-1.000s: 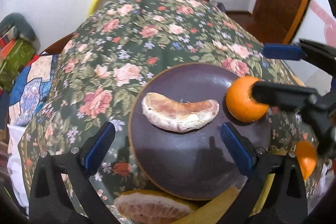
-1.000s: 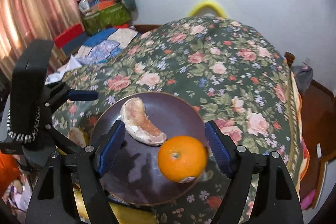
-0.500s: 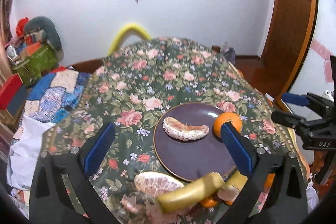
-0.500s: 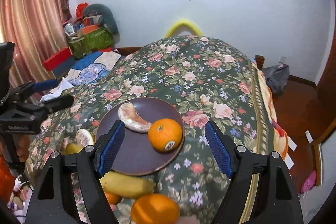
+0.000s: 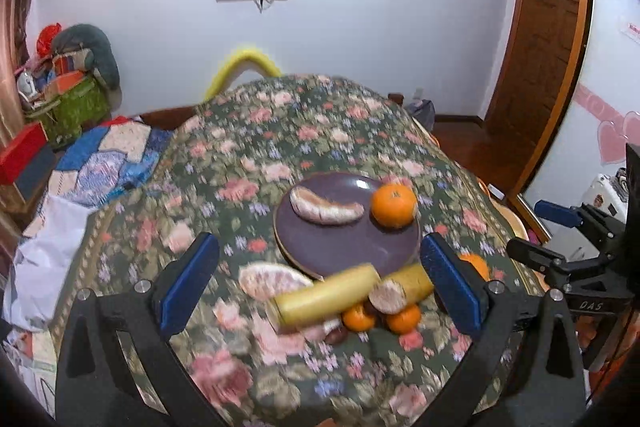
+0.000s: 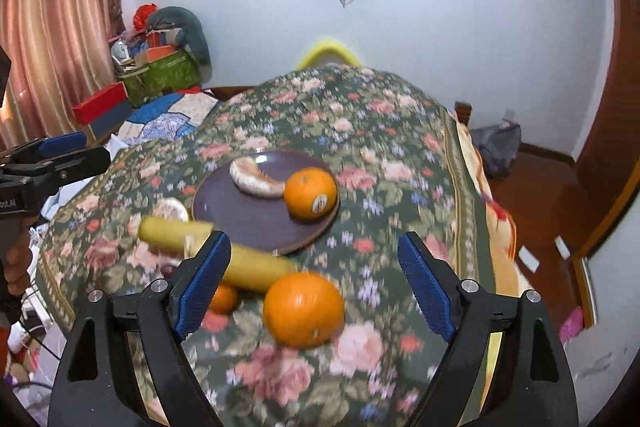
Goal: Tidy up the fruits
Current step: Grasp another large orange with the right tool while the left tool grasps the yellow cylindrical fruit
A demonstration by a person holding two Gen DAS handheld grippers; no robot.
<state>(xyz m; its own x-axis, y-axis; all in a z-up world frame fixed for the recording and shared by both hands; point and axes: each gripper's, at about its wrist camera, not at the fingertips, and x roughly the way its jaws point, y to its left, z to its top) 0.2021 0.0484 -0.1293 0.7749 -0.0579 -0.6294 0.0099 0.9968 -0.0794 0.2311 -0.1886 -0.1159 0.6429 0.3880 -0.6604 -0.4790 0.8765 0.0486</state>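
A dark purple plate [image 5: 344,247] [image 6: 236,215] on the floral tablecloth holds a peeled pomelo wedge [image 5: 326,211] [image 6: 256,181] and an orange [image 5: 393,205] [image 6: 310,193]. In front of the plate lie a banana [image 5: 324,297] [image 6: 248,269], more pomelo pieces [image 5: 272,279], small oranges [image 5: 360,317] and a large orange [image 6: 304,309]. My left gripper [image 5: 318,285] is open and empty, held back above the loose fruit. My right gripper [image 6: 314,287] is open and empty above the large orange.
The floral table [image 5: 320,131] drops off on all sides. A quilt and boxes [image 5: 100,155] lie at the left, a wooden door [image 5: 544,67] at the right. A yellow chair back [image 5: 244,63] stands behind the table.
Both grippers have pulled back and up from the plate. The orange, released earlier, stays on the plate beside the pomelo wedge. More loose fruit has come into view.
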